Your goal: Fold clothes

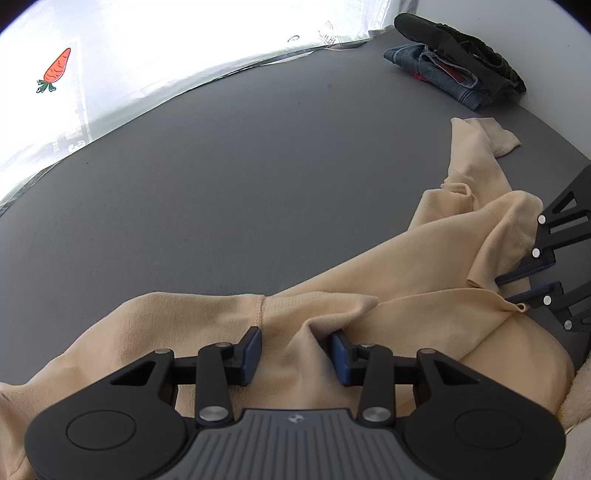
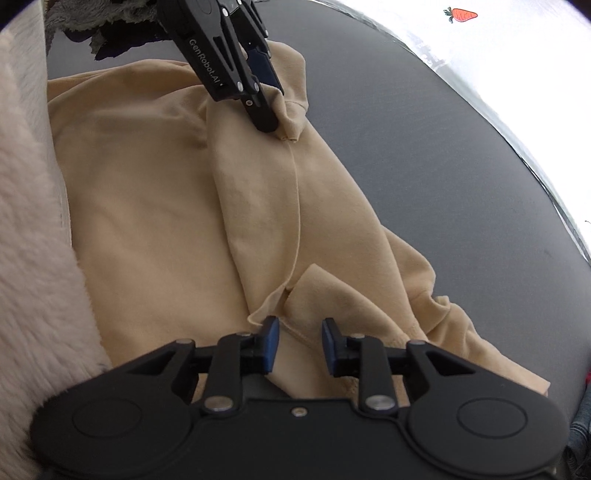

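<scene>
A tan long-sleeved garment lies crumpled on the grey table, with one sleeve trailing toward the far side. My left gripper holds a raised fold of it between its blue pads. In the right wrist view the left gripper pinches bunched fabric at the far end of the garment. My right gripper has a hem edge running between its narrowly spaced pads. From the left wrist view the right gripper sits at the garment's right edge, pads close together on the cloth.
A pile of jeans and dark clothes sits at the far right corner of the table. A person's fluffy white sleeve borders the garment. A carrot sticker marks the bright white surface beyond the table. Grey furry cloth lies past the garment.
</scene>
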{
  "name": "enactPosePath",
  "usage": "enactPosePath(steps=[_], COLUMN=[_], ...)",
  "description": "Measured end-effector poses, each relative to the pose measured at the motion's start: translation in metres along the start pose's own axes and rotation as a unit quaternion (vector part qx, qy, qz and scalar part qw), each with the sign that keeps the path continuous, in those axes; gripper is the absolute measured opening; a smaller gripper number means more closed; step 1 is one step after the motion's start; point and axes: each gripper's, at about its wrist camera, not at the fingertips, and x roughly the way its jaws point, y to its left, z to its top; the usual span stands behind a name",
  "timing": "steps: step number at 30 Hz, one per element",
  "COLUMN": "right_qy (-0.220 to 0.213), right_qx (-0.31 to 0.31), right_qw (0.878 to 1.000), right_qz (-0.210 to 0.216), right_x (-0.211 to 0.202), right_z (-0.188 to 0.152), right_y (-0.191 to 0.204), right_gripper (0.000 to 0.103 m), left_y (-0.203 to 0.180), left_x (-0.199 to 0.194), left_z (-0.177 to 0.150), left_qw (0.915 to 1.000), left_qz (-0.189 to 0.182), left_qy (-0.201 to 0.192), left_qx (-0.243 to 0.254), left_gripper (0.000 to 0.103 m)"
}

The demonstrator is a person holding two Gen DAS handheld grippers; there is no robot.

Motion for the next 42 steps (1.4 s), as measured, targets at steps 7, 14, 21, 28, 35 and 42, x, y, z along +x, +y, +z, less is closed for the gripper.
enactPosePath(steps=[7, 14, 21, 28, 35, 42], right_qy=[-0.021, -0.018, 0.002, 0.015, 0.011, -0.016], right_qx=[0.073, 0.064, -0.044, -0.124, -0.030, 0.052], right_qw=[0.996, 0.996, 0.997, 0.991, 0.996, 0.997], right_qz=[-0.035, -0.065, -0.058, -0.042, 0.078, 0.047], right_x=[-0.019, -0.032, -0.020, -0.014, -0.014, -0.015], right_z=[-0.006, 0.002, 0.006, -0.002, -0.002, -0.014], right_y=[-0.010, -0.015, 0.001, 0.011, -0.033, -0.037], right_gripper=[0.000, 0.008, 0.039, 0.044, 0.021, 0.006], left_y=[-0.005, 0.008, -0.002, -0.007, -0.013, -0.012], left_x=[-0.022, -0.041, -0.047, -0.046, -0.044, -0.049], left_z=[0.003, 0.005, -0.027, -0.046, -0.031, -0.022], left_qw=[0.9980, 0.9951, 0.9925, 0.9901, 0.9953, 0.9954], left_qz=[0.042, 0.052, 0.070, 0.082, 0.068, 0.071], left_qy=[-0.046, -0.058, -0.046, -0.036, -0.044, -0.060], left_qx=[-0.015, -0.060, -0.089, -0.108, -0.052, -0.023], left_gripper=[0.016, 0.016, 0.014, 0.014, 0.018, 0.037])
